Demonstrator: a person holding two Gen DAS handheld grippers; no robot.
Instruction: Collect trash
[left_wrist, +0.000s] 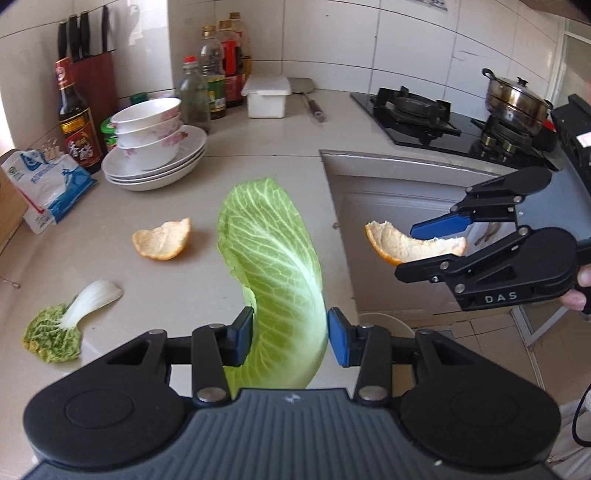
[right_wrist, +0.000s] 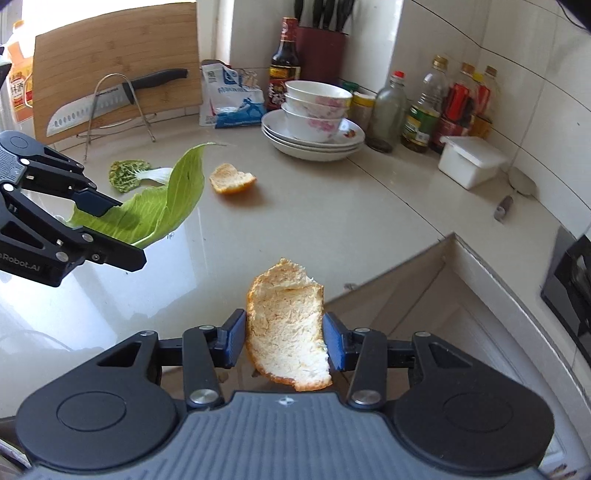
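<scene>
1. Clamped between the blue pads of my left gripper (left_wrist: 290, 341), nearest the lens, a cabbage leaf (left_wrist: 275, 266) is curling upward and away; the jaws are pinching its pale lower rib, and the leaf is hanging clear of the countertop (left_wrist: 192, 206).
2. My right gripper (right_wrist: 284, 345) is closing on a piece of orange peel (right_wrist: 286, 328), pith side facing the camera, pads pressing both edges; it is riding above the counter edge, near the sink (left_wrist: 388, 192) on the right.
3. I am noting trash remaining on the counter: a second orange peel (left_wrist: 162, 240) lying far left of the held leaf, and a bok choy stub (left_wrist: 70, 321) lying near left, both well apart from either gripper.
4. I am seeing no bin in either view, so I cannot tell where the drop-off is.
5. Risks, as I am judging them: the leaf is limp and gripped near one end only, so a quick swing could be tearing or slipping it free; the peel is stiff but curved, so it could be pivoting out between the pads.
6. Both grippers are pointing steeply downward and forward, with the right one showing side-on at the right of the left view, a hand (left_wrist: 580, 291) gripping its handle.
</scene>
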